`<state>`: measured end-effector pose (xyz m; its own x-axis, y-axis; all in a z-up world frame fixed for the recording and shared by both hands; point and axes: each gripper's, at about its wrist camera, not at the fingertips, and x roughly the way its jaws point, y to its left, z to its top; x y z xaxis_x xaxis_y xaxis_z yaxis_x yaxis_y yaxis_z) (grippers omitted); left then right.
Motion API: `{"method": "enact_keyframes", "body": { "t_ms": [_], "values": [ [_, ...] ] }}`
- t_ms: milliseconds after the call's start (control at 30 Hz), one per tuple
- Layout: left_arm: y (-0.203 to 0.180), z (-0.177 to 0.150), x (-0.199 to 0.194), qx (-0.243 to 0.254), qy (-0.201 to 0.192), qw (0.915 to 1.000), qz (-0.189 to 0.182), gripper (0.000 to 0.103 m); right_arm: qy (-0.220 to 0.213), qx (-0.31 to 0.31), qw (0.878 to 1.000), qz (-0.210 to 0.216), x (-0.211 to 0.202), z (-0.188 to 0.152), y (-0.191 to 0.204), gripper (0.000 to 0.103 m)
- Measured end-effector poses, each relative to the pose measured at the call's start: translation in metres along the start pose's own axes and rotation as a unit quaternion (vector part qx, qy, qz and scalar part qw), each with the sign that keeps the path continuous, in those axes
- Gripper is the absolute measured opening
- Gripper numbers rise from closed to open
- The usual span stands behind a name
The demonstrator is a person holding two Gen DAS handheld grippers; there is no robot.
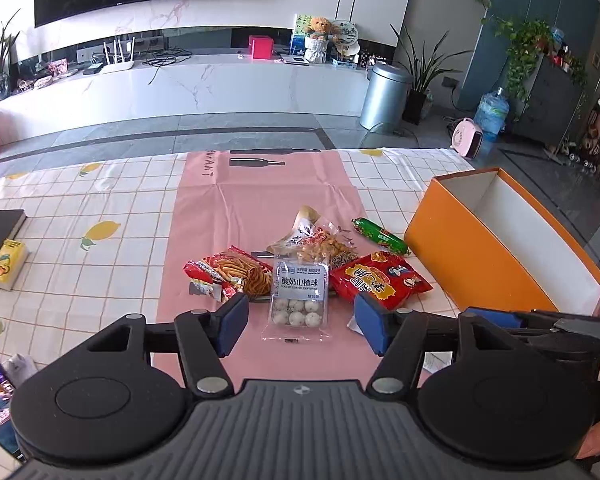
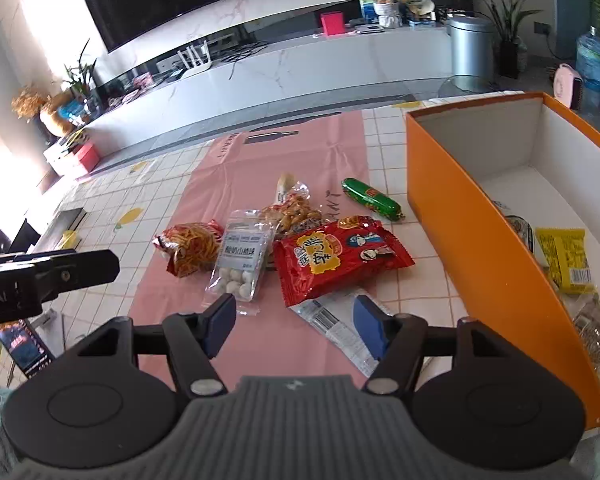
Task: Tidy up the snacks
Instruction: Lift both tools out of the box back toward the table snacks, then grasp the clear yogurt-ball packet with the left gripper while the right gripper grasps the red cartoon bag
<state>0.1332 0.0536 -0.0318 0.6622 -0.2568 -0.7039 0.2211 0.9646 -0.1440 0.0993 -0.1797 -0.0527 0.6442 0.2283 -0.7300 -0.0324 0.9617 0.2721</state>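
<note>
While both grippers' fingers [image 1: 370, 322] stand spread and empty, the orange box [image 2: 476, 236] hides part of its contents.

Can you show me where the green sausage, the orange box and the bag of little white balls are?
green sausage [image 2: 372, 199], right wrist view, middle.
orange box [image 2: 460, 216], right wrist view, outer side wall.
bag of white balls [image 1: 297, 292], left wrist view, label.

orange box [image 2: 480, 216], pink mat [image 1: 204, 248], white grid tablecloth [image 1: 100, 200] with yellow lemons, green sausage [image 2: 370, 198].
</note>
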Motion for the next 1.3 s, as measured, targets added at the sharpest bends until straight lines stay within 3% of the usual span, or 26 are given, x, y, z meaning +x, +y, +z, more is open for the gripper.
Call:
{"method": "enact_keyframes", "body": {
  "t_ms": [300, 567, 933, 1300],
  "values": [
    [0.003, -0.004, 0.047, 0.012, 0.016, 0.9997, -0.016, 0.082, -0.004, 0.09, 0.996, -0.011, 0.039, 0.005, -0.024, 0.068],
    [0.006, -0.009, 0.086, 0.01, 0.038, 0.999, -0.022, 0.083, 0.016, 0.141, 0.99, -0.015, 0.076, 0.01, -0.045, 0.07],
    [0.008, -0.017, 0.122, -0.004, 0.051, 0.9986, -0.014, 0.084, 0.031, 0.183, 0.983, -0.006, 0.107, 0.011, -0.064, 0.07],
    [0.007, -0.018, 0.142, -0.001, 0.062, 0.9981, -0.003, 0.084, 0.008, 0.182, 0.983, 0.011, 0.119, 0.015, -0.064, 0.07]
  ]
}}
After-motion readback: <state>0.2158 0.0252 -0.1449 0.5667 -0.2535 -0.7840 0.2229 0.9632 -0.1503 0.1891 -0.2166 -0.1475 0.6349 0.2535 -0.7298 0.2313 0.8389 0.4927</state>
